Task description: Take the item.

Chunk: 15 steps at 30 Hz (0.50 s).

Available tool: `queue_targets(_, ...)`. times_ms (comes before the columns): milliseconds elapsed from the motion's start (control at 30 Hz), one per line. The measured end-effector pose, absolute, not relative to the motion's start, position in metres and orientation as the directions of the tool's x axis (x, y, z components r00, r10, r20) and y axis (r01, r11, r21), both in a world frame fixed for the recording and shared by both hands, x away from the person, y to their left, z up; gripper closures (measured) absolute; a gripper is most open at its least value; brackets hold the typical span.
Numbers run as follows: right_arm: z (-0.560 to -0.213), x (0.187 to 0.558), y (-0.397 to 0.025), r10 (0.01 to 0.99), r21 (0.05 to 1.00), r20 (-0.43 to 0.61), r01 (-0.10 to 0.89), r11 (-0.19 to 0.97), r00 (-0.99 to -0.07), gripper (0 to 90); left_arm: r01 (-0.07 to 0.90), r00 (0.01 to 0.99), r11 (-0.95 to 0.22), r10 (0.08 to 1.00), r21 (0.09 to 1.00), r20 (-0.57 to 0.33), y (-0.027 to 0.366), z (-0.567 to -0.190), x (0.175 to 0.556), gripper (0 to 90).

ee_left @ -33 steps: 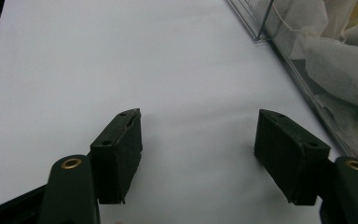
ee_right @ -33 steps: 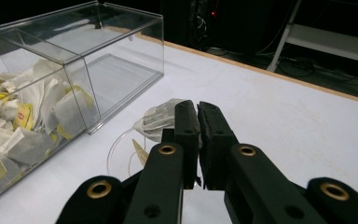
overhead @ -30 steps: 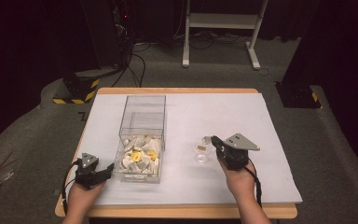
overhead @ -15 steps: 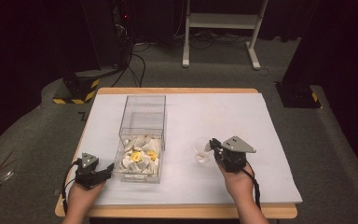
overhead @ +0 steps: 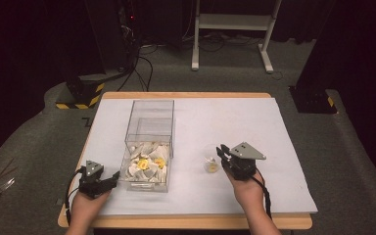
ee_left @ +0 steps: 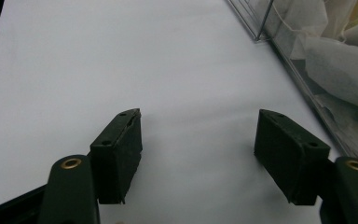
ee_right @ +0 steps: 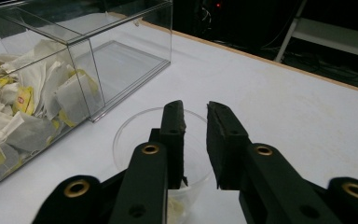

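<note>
Cup [ee_right: 163, 149] on white sheet, right of box, right gripper [ee_right: 196, 135] over it.
Right jaws stand a narrow gap apart above the clear cup, clamping nothing; a tea bag [overhead: 211, 167] lies in the cup. Clear box [overhead: 149, 142], its near half full of tea bags, sits left of the cup. Left gripper [ee_left: 198, 140] rests at the box's near-left corner, jaws wide apart.

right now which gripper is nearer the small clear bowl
Right. The right gripper hangs directly over the small clear bowl, jaws nearly closed above its rim. The left gripper sits across the table, on the far side of the clear tea bag box.
</note>
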State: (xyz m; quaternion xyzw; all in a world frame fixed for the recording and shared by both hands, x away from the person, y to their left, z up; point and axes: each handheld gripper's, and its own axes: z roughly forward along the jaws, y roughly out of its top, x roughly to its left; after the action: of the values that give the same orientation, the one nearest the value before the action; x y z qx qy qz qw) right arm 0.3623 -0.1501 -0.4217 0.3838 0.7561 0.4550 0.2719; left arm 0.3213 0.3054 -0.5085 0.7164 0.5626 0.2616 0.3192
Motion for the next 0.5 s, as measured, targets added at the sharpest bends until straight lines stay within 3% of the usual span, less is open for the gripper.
queue_targets(367,-0.421,0.360,-0.159,0.840,0.899,-0.028,0.354,0.258,-0.542,53.5,0.639,0.230,-0.163,0.973,0.752,0.015,0.305,-0.509,0.321,32.2)
queue_targets(500,-0.422,0.360,-0.164,0.845,0.898,-0.026,0.359,0.254,-0.534,49.3,0.639,0.230,-0.163,0.973,0.752,0.015,0.305,-0.508,0.321,32.2)
